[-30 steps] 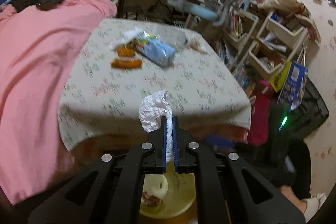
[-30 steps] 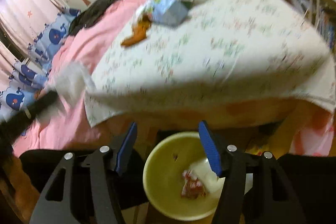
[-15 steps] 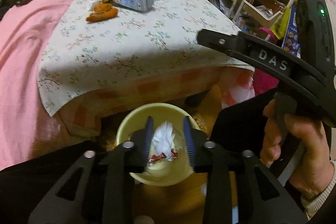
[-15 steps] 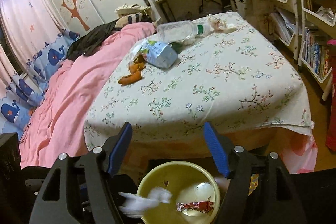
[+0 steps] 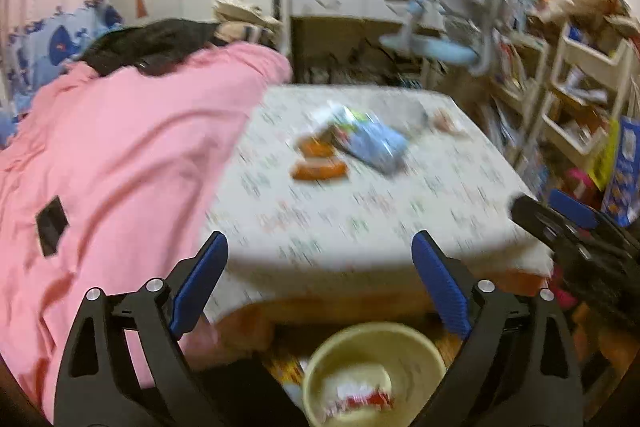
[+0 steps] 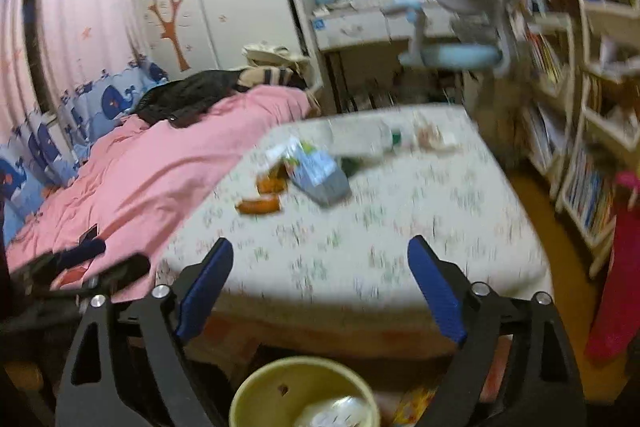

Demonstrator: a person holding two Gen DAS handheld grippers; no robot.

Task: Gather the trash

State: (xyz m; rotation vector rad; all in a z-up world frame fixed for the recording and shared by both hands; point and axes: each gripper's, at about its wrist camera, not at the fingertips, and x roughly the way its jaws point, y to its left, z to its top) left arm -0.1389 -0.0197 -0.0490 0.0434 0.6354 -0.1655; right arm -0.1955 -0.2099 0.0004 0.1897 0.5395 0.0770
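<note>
We see both fisheye views under soft, warm indoor light, fairly dim, with no hard glare. Motion blur smears the floral tablecloth (image 5: pixel 360 211) and the wrappers beyond our tongs, while the left gripper (image 5: pixel 320 291) and right gripper (image 6: pixel 320 291) stay sharp. A broad shadow falls below the table edge just ahead of the fingertips. Shelves bend at the dark circular rim.
</note>
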